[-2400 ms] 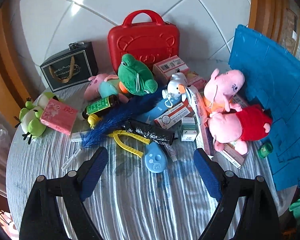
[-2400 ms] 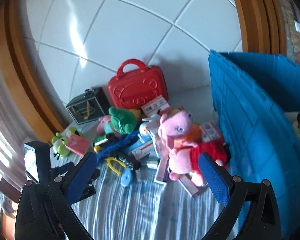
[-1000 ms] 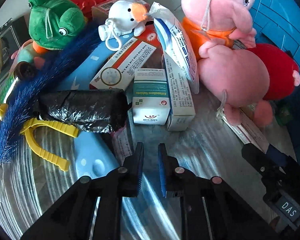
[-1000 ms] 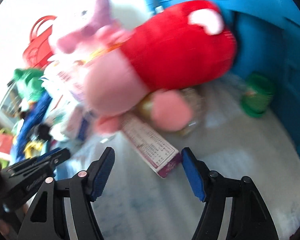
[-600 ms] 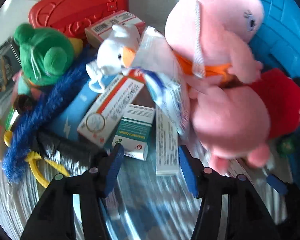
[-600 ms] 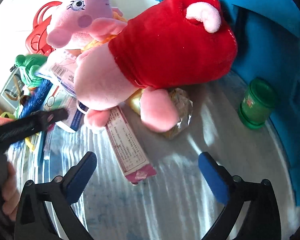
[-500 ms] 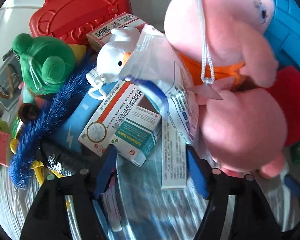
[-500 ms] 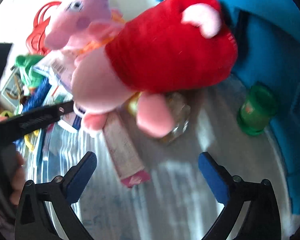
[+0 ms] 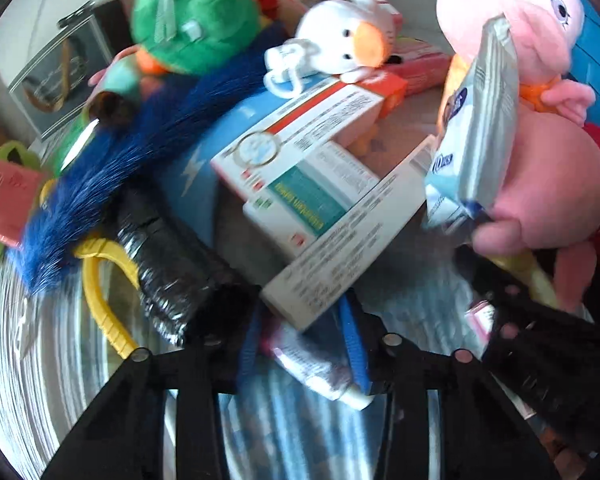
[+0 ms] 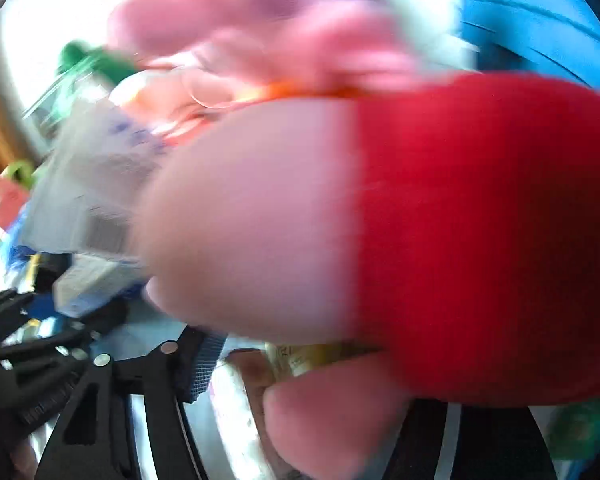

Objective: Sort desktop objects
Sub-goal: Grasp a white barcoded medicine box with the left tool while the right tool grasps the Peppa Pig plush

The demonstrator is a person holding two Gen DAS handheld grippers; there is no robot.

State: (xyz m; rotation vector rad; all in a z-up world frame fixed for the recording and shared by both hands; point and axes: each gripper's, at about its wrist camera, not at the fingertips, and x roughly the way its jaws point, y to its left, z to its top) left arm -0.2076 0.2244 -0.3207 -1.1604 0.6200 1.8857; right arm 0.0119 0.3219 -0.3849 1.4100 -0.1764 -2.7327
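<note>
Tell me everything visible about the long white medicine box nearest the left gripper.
The long white box is a slim cardboard carton printed with small grey text and a barcode near its far end. It lies tilted, slanting from lower left to upper right across the pile. A teal-and-white box rests against its upper side. Its near end sits between the blue pads of the left gripper, whose jaws have just been closing; whether they press it is unclear.

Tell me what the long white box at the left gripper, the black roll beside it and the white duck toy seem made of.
Long white box: likely printed cardboard, matte, crisp folded edges. Black roll: probably crinkled plastic film, glossy highlights. White duck toy: soft plush fabric, fuzzy surface.
</note>
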